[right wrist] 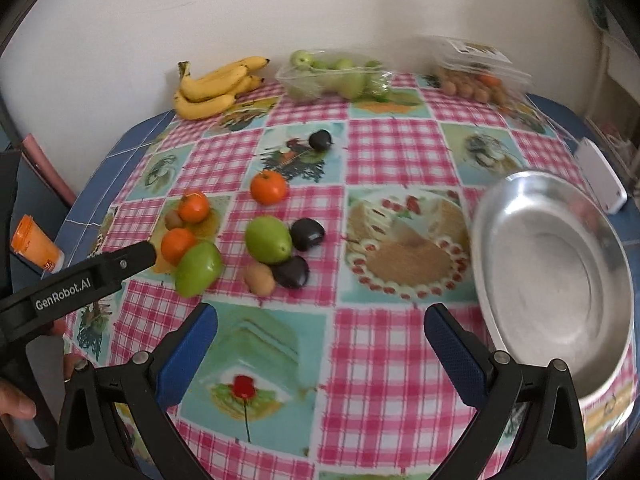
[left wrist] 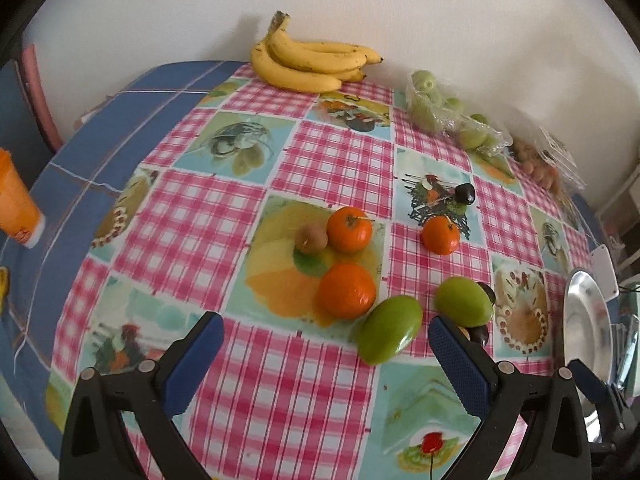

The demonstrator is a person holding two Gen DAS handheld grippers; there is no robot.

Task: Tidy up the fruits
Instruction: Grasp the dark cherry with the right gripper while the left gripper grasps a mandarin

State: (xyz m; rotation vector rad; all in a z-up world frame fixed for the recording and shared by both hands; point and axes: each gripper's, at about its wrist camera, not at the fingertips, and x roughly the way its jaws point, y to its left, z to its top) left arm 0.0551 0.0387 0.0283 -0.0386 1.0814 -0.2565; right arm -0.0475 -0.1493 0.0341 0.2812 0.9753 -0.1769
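Observation:
Loose fruit lies mid-table: three oranges [left wrist: 347, 295] [right wrist: 269, 187], two green mangoes [left wrist: 389, 329] [right wrist: 267, 239], kiwis [right wrist: 260, 278] [left wrist: 311, 237] and dark plums [right wrist: 306, 233]. My left gripper [left wrist: 326, 344] is open and empty, just short of the nearest orange and mango; it also shows in the right wrist view [right wrist: 132, 258] beside the left mango [right wrist: 198, 267]. My right gripper [right wrist: 320, 332] is open and empty, over the cloth in front of the fruit. A metal bowl [right wrist: 552, 256] stands empty at the right.
Bananas [right wrist: 216, 86], a tray of green fruit [right wrist: 332, 76] and a clear box of small brown fruit [right wrist: 476, 76] line the wall. An orange tube [right wrist: 36, 246] lies at the left edge. A white device [right wrist: 602, 176] sits behind the bowl.

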